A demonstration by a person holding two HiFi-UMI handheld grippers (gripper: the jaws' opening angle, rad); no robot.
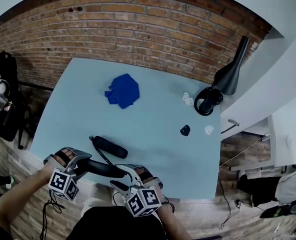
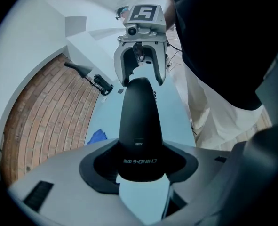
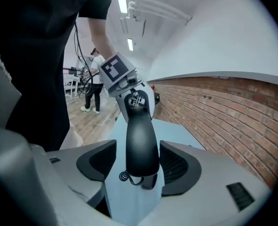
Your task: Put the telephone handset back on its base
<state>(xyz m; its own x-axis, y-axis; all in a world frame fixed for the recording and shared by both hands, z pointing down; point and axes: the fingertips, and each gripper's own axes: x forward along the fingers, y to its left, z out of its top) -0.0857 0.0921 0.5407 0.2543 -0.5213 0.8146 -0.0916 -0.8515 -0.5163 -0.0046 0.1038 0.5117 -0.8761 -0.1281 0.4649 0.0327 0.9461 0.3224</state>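
Left gripper (image 2: 139, 169) is clamping one end of the handset (image 1: 105, 169) over the near table (image 1: 153, 119) edge, right gripper (image 3: 138, 167) is gaping around the other end without touching; judgement: be lowering it level, lengthwise onto the base (image 1: 110, 147), keeping the cord (image 1: 101, 154) clear.

Light blue worktop (image 1: 153, 109) sits against a brick wall (image 1: 137, 29). From worktop centre:
- 11 o'clock: crumpled blue cloth (image 1: 123, 90).
- 2 o'clock: black cone-shaped object (image 1: 231, 71), at the worktop edge.
- 3 o'clock: small black item (image 1: 185, 130), with a white piece (image 1: 209, 129) near it.
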